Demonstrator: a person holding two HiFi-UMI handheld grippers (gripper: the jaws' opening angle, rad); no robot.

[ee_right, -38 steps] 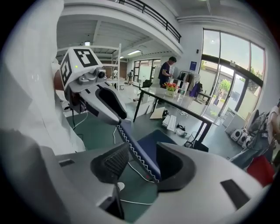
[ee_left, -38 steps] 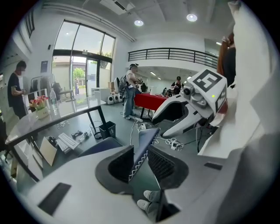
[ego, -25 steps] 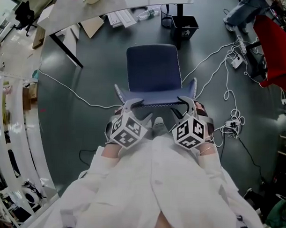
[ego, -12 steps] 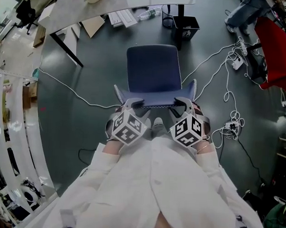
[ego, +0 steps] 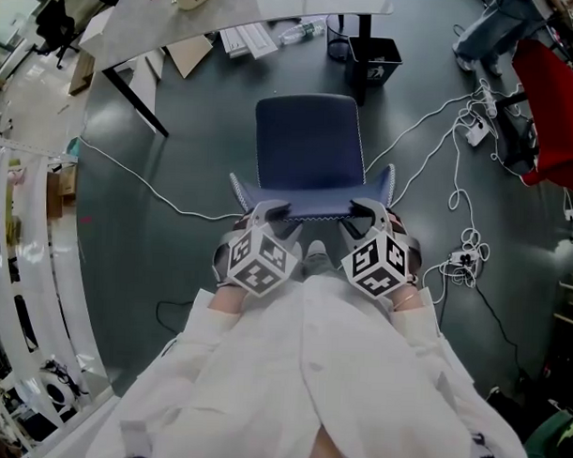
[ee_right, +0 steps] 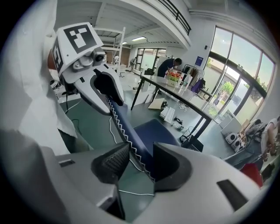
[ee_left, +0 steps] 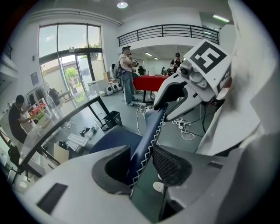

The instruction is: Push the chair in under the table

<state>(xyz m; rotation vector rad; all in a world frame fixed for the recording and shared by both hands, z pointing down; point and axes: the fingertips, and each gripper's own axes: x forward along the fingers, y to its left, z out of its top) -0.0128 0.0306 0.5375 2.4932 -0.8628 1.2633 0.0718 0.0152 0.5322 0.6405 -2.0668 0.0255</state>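
Note:
A dark blue chair (ego: 308, 144) stands on the grey floor, facing the grey table (ego: 238, 10) at the top of the head view. Its backrest (ego: 311, 205) is nearest me, with white zigzag stitching along the edge. My left gripper (ego: 271, 212) sits on the backrest's left end. Its jaws have just been closing and now press the backrest (ee_left: 146, 140) between the pads (ee_left: 170, 164). My right gripper (ego: 362, 212) is shut on the backrest's right end (ee_right: 127, 131). In the left gripper view the right gripper (ee_left: 165, 105) shows farther along the same edge.
A black bin (ego: 372, 57) stands under the table beside a table leg (ego: 131, 101). Papers and cardboard (ego: 185, 53) lie near it. White cables (ego: 458, 164) run over the floor to the right. A red cloth (ego: 554, 101) is at far right. People stand in the background.
The left gripper's jaws have narrowed onto the backrest's top edge. Both hands stay about where they were, and the chair stands in the same spot.

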